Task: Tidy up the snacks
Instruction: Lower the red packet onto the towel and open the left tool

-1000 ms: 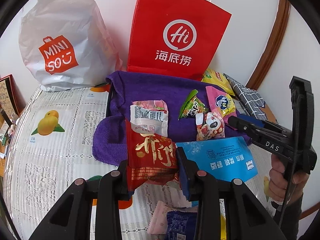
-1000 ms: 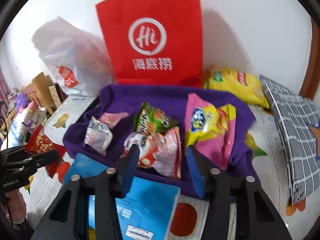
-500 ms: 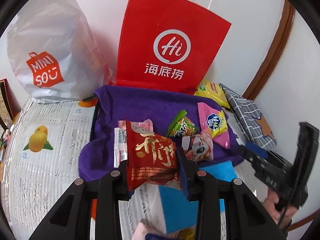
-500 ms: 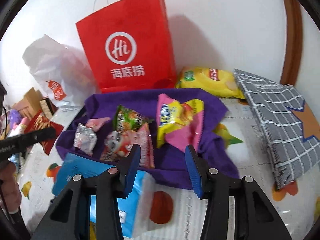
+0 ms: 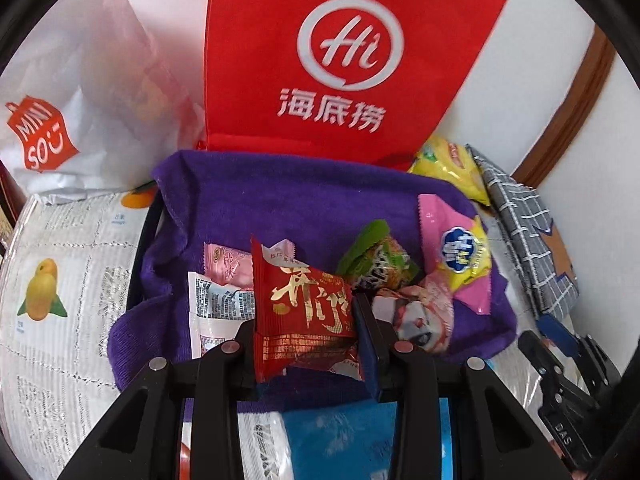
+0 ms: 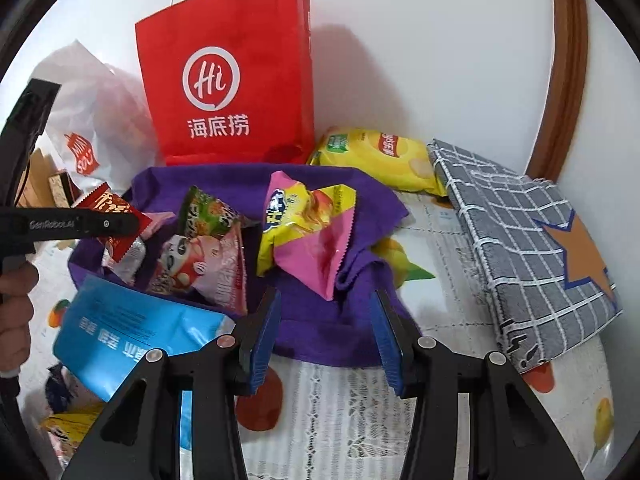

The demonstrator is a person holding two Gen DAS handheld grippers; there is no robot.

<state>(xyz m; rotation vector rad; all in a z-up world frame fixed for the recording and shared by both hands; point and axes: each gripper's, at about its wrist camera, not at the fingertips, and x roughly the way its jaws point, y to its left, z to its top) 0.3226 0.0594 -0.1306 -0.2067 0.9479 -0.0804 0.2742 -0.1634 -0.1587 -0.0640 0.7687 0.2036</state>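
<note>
My left gripper is shut on a red snack packet with gold characters and holds it over the near edge of a purple cloth. On the cloth lie a pink-white packet, a green packet, a pink-yellow packet and a pink cartoon packet. My right gripper is open and empty over the cloth's near right corner. In the right wrist view the left gripper with the red packet shows at the left.
A red paper bag and a white Miniso bag stand against the wall behind the cloth. A yellow chip bag and a grey checked cloth lie at the right. A blue pouch lies in front.
My left gripper has carried the red packet forward, over the purple cloth's near edge. My right gripper has pulled back and to the right, still open.
</note>
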